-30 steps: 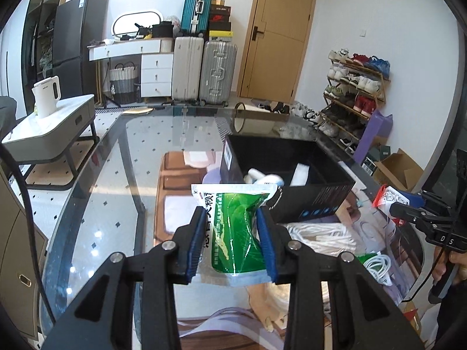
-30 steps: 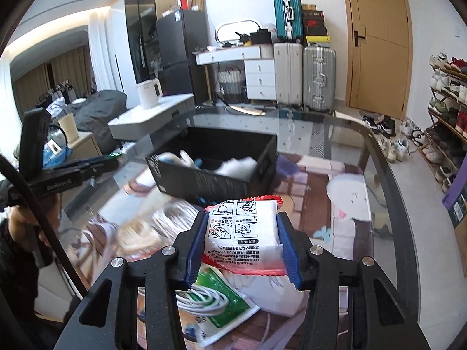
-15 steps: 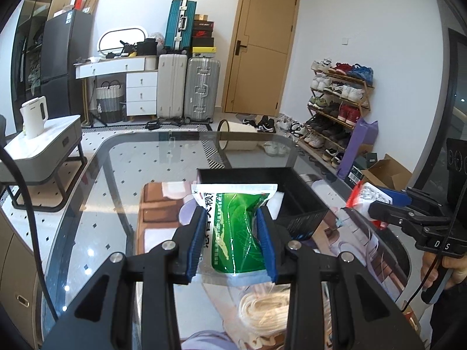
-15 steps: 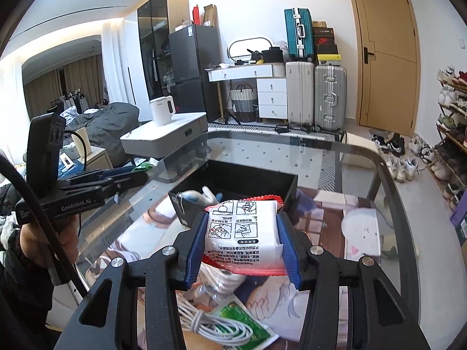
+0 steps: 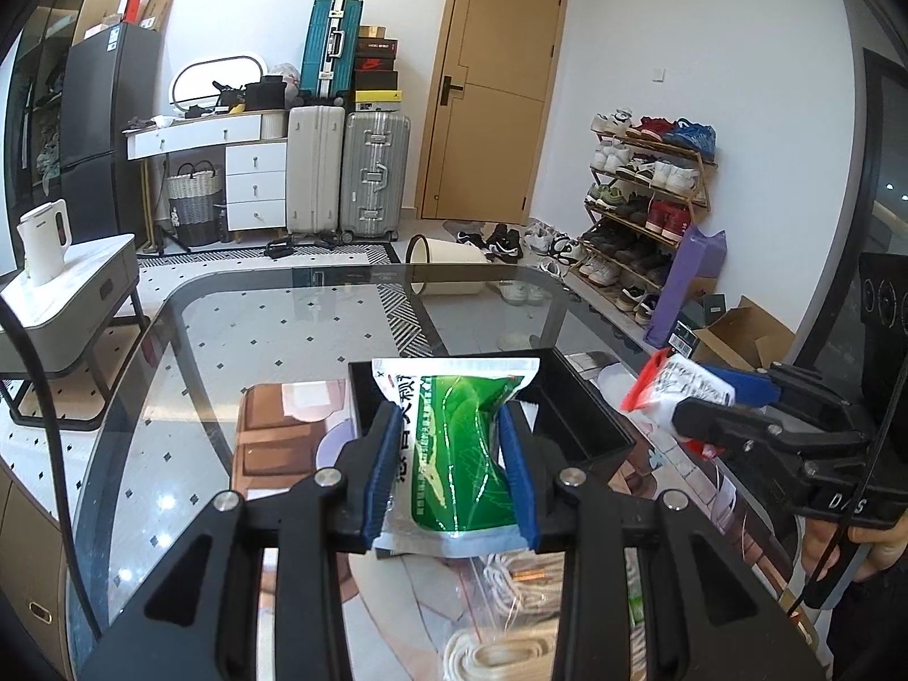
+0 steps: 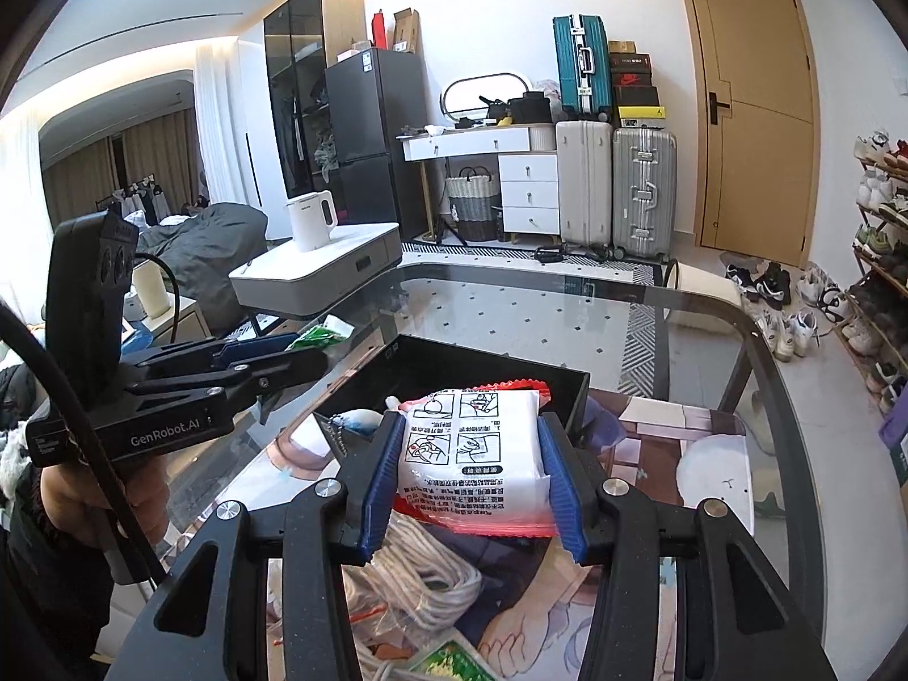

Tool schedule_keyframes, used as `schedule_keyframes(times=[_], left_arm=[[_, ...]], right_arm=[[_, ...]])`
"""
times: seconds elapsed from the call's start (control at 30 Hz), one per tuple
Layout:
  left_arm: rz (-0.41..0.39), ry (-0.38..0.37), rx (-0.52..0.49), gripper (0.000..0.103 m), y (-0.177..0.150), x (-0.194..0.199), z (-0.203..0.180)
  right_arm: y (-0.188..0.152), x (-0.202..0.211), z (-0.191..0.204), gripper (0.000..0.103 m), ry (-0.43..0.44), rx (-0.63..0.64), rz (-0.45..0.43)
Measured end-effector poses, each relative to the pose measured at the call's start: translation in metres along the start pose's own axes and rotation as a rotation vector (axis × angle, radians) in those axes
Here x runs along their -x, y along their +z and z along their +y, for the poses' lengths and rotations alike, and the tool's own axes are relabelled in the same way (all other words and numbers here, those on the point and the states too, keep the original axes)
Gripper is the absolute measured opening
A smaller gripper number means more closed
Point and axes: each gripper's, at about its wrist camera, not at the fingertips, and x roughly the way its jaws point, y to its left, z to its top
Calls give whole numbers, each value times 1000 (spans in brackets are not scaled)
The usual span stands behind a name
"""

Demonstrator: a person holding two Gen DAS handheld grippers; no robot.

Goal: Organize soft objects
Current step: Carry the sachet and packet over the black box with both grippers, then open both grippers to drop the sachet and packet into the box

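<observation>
Both packets rose above the black bin (image 5: 590, 425).
Left gripper (image 5: 451, 471) clamped the green pouch (image 5: 454, 442), right gripper (image 6: 468, 471) the white packet (image 6: 471, 442); slick film could slip and miss the bin's rim.

Green pouch (image 5: 454, 454), white edges w/ print, glossy & a bit crumpled, held upright above the glass bench, pinched between blue fingers (image 5: 379, 474). White packet (image 6: 474, 448), red crimped edges, black pictograms, puffy, also gripped off the bench. Black bin (image 6: 488, 374) at 12 o'clock behind both, open top. White rope coil (image 6: 414, 573) lies at 6 o'clock, below packet.
</observation>
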Motion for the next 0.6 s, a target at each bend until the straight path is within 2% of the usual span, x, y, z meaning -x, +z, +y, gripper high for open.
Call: schedule_keyframes(times=[0.6], left_arm=[[57, 4, -15, 34, 6, -52, -2]], right_arm=[[6, -61, -9, 47, -14, 8, 78]])
